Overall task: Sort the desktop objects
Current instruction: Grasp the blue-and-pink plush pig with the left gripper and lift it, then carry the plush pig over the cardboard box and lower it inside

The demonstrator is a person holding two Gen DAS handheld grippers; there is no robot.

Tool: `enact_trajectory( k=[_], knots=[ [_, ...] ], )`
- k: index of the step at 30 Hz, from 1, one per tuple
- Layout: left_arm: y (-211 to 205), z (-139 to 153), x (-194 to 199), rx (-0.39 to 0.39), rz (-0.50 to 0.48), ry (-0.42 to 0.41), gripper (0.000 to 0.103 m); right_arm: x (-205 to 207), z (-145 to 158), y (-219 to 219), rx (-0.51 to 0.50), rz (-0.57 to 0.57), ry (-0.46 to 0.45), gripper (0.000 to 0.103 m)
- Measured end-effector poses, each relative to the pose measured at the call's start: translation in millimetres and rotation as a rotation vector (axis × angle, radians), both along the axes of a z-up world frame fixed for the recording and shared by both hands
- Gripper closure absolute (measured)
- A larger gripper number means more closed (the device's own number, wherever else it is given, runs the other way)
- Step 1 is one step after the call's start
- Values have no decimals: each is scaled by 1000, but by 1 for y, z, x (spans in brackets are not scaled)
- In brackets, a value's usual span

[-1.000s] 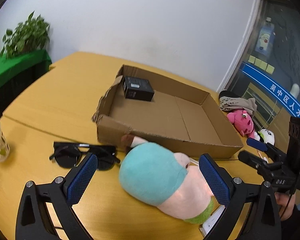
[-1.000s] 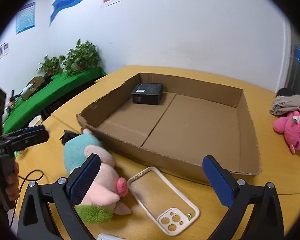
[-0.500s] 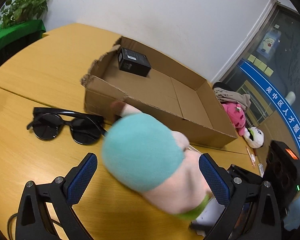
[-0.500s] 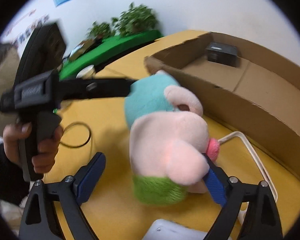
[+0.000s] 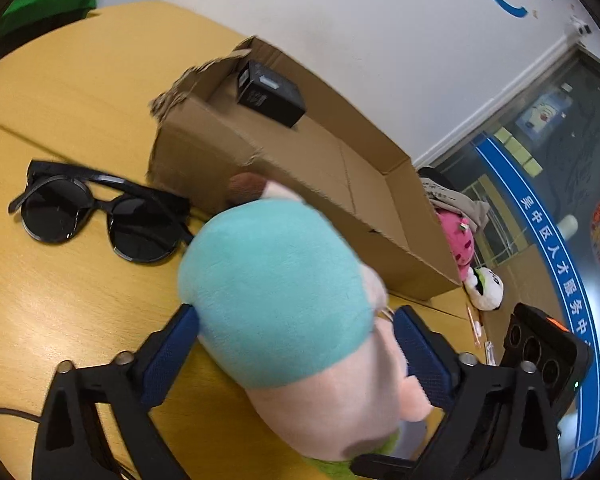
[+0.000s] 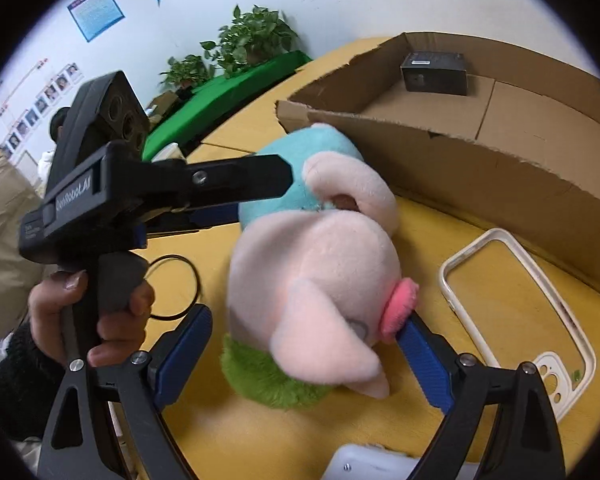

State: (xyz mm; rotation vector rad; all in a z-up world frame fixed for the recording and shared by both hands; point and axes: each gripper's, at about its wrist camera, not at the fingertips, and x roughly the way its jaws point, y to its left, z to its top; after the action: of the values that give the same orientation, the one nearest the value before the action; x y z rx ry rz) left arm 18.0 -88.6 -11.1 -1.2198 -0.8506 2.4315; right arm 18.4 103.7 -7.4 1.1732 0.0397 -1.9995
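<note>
Two grippers close in on one soft plush pig [image 5: 284, 312] with a teal cap, pale pink body and green base, lying mid-frame on the yellow wooden table [image 5: 60, 288]. The left gripper [image 5: 296, 354] pinches the toy's teal and pink sides between its blue pads; the right gripper [image 6: 304, 356] has its fingers spread, one pad touching the pink snout, the other apart. Room is tight: black sunglasses [image 5: 100, 210] lie at left, a clear phone case [image 6: 516, 312] at right. Just behind stands the brown cardboard tray [image 5: 260, 168], a small black box [image 5: 270, 94] in its far corner. Motion blur softens the toy's outline, and its underside is hidden.
</note>
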Motion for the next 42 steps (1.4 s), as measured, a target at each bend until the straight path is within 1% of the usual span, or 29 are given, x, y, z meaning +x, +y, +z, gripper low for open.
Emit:
enact_trajectory(
  k=[1, 3, 4, 7, 10, 12, 15, 18, 21, 24, 28, 30, 31, 35, 39, 42],
  knots=[
    [-2, -4, -1, 16, 3, -13, 16, -1, -2, -2, 13, -8, 3, 14],
    [-6, -9, 0, 61, 6, -14, 19, -2, -7, -6, 29, -15, 17, 17],
    [-6, -10, 1, 63, 5, -10, 20, -1, -8, -6, 31, -15, 24, 19],
    [-3, -7, 4, 47, 1, 2, 25, 1, -9, -6, 39, -17, 31, 24],
    [0, -1, 8, 25, 5, 16, 29, 5, -6, -2, 26, -25, 35, 30],
    [7, 10, 15, -21, 9, 46, 31, 8, -3, -1, 3, -26, 36, 33],
    [15, 32, 23, -63, 9, 107, 31, 15, 8, 0, -28, -31, 70, 34],
    [21, 66, 26, -94, -7, 202, 31, 18, 33, 8, -83, -47, 125, 34],
    [28, 109, 15, -97, -45, 299, 31, 15, 68, 18, -124, -83, 221, 34],
    [42, 156, -7, -110, -94, 399, 33, 1, 108, 31, -168, -130, 309, 34],
    [63, 217, -38, -140, -156, 540, 34, -25, 164, 45, -175, -194, 441, 34],
    [73, 247, -56, -146, -185, 595, 34, -39, 188, 51, -181, -221, 490, 34],
    [76, 261, -65, -145, -198, 614, 34, -46, 200, 54, -185, -233, 510, 34],
    [87, 299, -97, -140, -238, 660, 34, -75, 241, 65, -196, -277, 564, 34],
    [92, 323, -135, -98, -290, 666, 34, -94, 267, 76, -188, -312, 590, 34],
    [98, 332, -160, -88, -309, 660, 34, -112, 279, 79, -188, -338, 591, 34]
  ],
)
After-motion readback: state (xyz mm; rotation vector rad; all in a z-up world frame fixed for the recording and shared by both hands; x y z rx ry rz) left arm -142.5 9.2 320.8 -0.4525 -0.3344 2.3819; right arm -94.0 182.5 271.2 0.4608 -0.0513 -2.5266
